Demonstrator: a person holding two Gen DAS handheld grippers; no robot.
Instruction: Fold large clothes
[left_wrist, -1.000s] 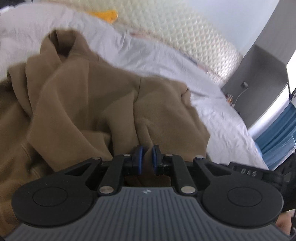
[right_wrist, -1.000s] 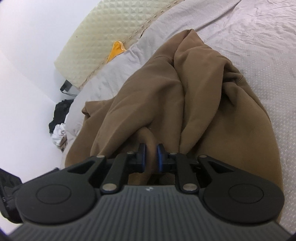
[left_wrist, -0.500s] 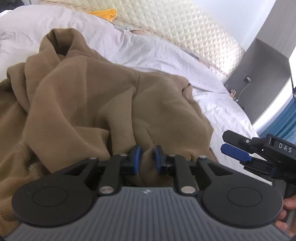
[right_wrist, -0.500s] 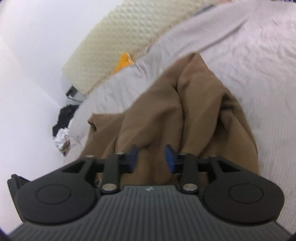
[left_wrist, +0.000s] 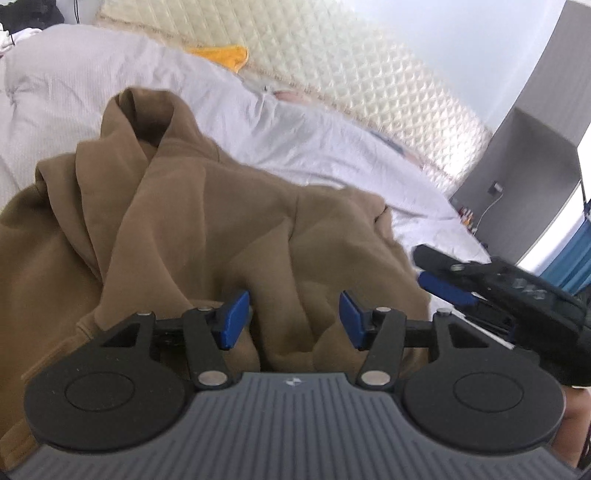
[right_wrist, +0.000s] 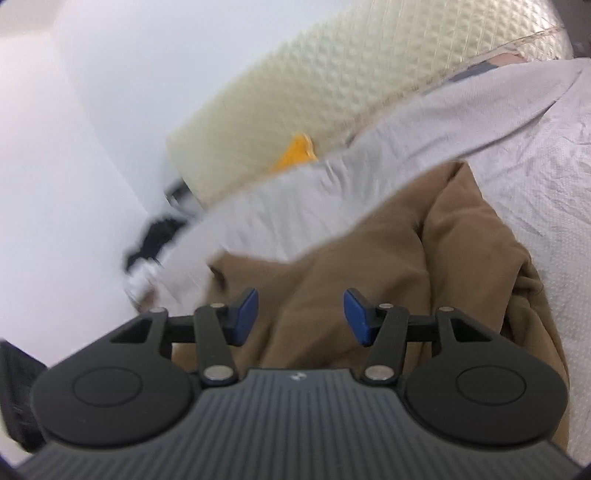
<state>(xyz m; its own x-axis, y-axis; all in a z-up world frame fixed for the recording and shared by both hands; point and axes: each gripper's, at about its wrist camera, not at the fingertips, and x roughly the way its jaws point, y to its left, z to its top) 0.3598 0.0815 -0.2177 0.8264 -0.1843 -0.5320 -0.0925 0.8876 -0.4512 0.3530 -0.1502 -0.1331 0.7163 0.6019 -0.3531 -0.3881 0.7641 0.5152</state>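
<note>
A large brown hooded sweatshirt (left_wrist: 207, 229) lies bunched in a heap on the white bed; it also shows in the right wrist view (right_wrist: 413, 266). My left gripper (left_wrist: 293, 319) is open, its blue pads apart just above a fold of the cloth, holding nothing. My right gripper (right_wrist: 300, 317) is open and empty above the sweatshirt's near edge; it also shows at the right of the left wrist view (left_wrist: 480, 284).
The white bedsheet (left_wrist: 92, 92) spreads around the heap. A quilted cream headboard (left_wrist: 351, 74) runs along the back with a yellow cloth (left_wrist: 221, 55) at its foot. A grey cabinet (left_wrist: 524, 177) stands right. Dark clothes (right_wrist: 155, 240) lie beside the bed, left.
Both grippers were shut on folds of the sweatshirt one second ago. Both have opened and let the cloth go, the right one first. The right gripper has lifted and pulled back.
</note>
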